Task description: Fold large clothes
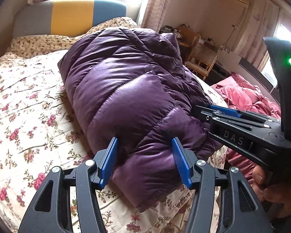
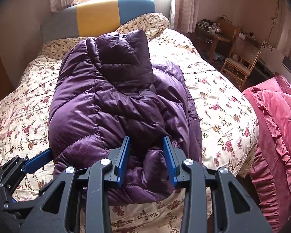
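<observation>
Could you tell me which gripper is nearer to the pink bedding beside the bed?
The right. The right gripper grips the purple down jacket at its near end on the pink bedding side; the left gripper holds the same end on the side away from it.

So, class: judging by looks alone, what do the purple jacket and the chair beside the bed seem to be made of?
Purple puffer jacket: probably nylon-type shell, slightly glossy, stitched into puffy, padded sections. Chair: apparently rattan or cane, warm tan, curved rods and a woven back.
</observation>
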